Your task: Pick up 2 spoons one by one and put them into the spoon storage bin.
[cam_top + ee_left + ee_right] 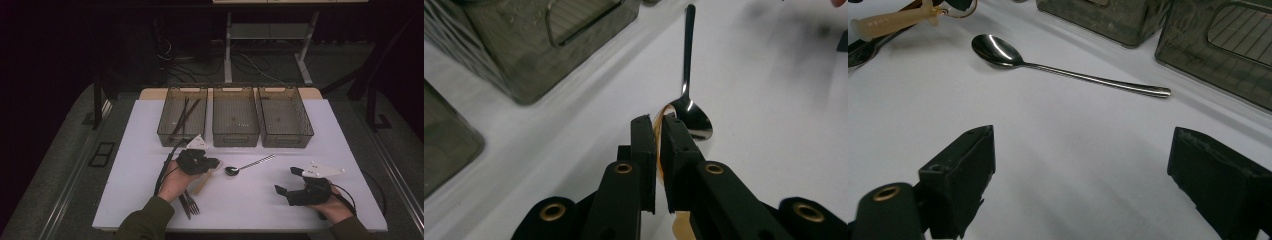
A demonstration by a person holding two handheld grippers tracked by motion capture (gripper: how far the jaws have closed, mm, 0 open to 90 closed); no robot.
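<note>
My left gripper (214, 164) is shut on a pale wooden-handled utensil (202, 183) just in front of the left bin. Its amber front edge is pinched between the jaws (658, 120), and its beige handle (895, 22) slants back toward the person. A steel spoon (248, 165) lies on the white table right of that gripper. Its bowl (691, 117) lies just beyond the jaw tips and its handle points away to the right. My right gripper (286, 180) stands open near the front right, jaws wide apart (1083, 165), with nothing between them and the spoon (998, 50) well ahead.
Three smoky clear bins stand in a row at the back: the left bin (182, 118) holds long dark utensils, the middle bin (235, 117) and right bin (285, 117) look bare. Dark forks (190, 202) lie by the left forearm. Bare white table (250, 200) lies between the hands.
</note>
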